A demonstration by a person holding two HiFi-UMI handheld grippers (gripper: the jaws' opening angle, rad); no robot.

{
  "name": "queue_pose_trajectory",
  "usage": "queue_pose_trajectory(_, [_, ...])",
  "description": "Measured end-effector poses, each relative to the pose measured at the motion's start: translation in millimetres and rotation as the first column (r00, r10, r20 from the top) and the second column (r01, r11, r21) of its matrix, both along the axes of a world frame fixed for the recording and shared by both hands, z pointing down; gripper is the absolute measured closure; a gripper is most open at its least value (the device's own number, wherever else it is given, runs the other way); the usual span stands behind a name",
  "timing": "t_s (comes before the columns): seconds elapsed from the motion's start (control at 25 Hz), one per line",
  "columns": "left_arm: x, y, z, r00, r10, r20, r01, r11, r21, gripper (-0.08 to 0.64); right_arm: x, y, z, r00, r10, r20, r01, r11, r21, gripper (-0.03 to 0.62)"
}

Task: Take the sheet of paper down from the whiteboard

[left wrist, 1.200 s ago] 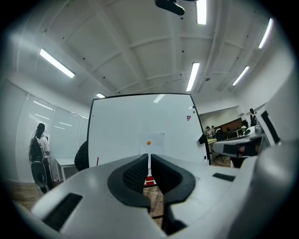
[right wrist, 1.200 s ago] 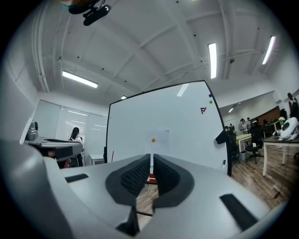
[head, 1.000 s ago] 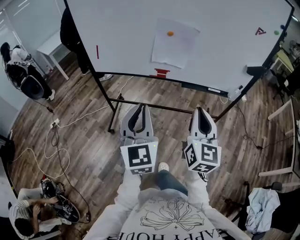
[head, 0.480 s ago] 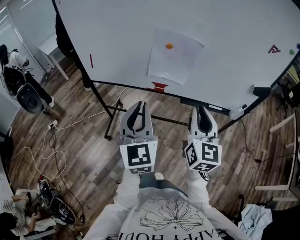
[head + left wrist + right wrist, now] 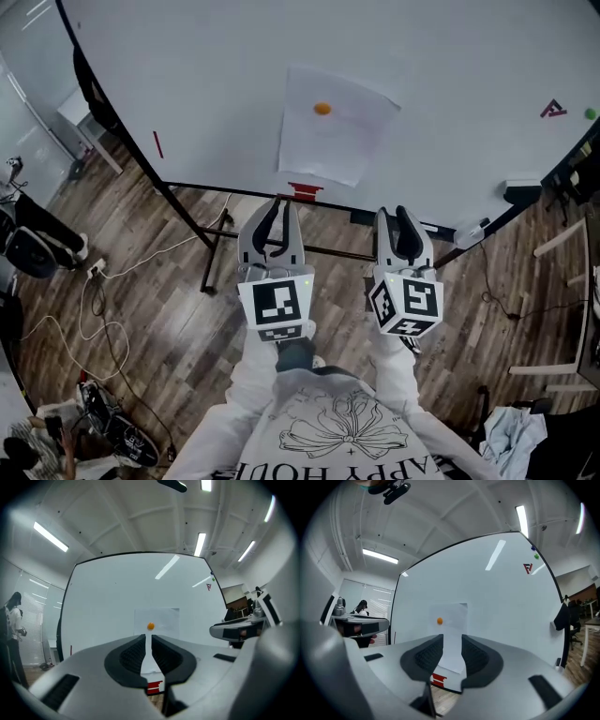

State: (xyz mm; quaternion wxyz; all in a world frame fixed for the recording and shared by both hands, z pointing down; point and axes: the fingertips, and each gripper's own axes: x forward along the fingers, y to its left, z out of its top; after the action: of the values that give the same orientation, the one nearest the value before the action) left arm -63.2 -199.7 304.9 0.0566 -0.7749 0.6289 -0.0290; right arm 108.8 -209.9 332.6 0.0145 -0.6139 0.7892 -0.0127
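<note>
A white sheet of paper [image 5: 336,131] hangs on the whiteboard [image 5: 187,66], pinned by a round orange magnet [image 5: 322,109] near its top. Both grippers point level at the board from a short way off and touch nothing. My left gripper [image 5: 278,204] is shut, and its view lines up with the magnet [image 5: 150,626] and the paper [image 5: 161,618]. My right gripper [image 5: 397,214] has its jaws opening with nothing between them. The paper [image 5: 452,613] and the magnet [image 5: 439,620] show past the gap between its fingertips [image 5: 437,645].
A red block [image 5: 305,192] sits on the board's lower rail below the paper. A black eraser [image 5: 520,191], a red triangle magnet [image 5: 553,110] and a green magnet [image 5: 591,113] are at the right. The black stand legs [image 5: 183,220] and floor cables [image 5: 103,300] lie below.
Both grippers have come closer to the whiteboard, so the paper looks larger. The right gripper's jaws have gone from shut to apart. The left stays shut.
</note>
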Motion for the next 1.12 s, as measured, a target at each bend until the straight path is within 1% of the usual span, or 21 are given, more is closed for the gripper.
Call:
queue_pose_trajectory(0.12, [6,-32,-3,0.999,0.04,0.009,-0.04,0.999,0.007,0.537,4,-28,-2,1.0,0.02,-0.008,-0.02,1.0,0.005,0.479])
queue_pose_trajectory(0.24, [10,-63,-9,0.997,0.078,0.021,-0.078,0.997,0.019,0.508,8,-56,-6,0.999,0.044,-0.011,-0.044,0.999,0.015,0.469])
queue_pose_trajectory(0.44, [12,-111,-12,0.991,0.125,0.047,-0.127,0.991,0.031,0.48,9,-103,-8,0.998,0.053,-0.017,-0.053,0.998,0.022,0.459])
queue_pose_trajectory(0.56, [17,-135,-13,0.987,0.153,0.057,-0.155,0.987,0.032,0.476,12,-125,-7,0.998,0.058,-0.017,-0.058,0.998,0.023,0.451])
queue_pose_trajectory(0.68, [19,-153,-13,0.983,0.167,0.069,-0.17,0.985,0.037,0.468,13,-144,-8,0.997,0.065,-0.029,-0.064,0.998,0.029,0.443])
queue_pose_trajectory(0.76, [19,-162,-14,0.982,0.176,0.073,-0.179,0.983,0.038,0.46,14,-154,-11,0.998,0.065,-0.02,-0.064,0.997,0.038,0.434])
queue_pose_trajectory(0.88, [20,-174,-14,0.978,0.19,0.084,-0.194,0.98,0.035,0.448,14,-165,-15,0.999,0.052,-0.009,-0.052,0.997,0.049,0.434])
queue_pose_trajectory(1.12, [28,-192,-12,0.976,0.203,0.077,-0.205,0.978,0.029,0.436,13,-179,-15,0.999,0.018,-0.029,-0.016,0.998,0.057,0.434])
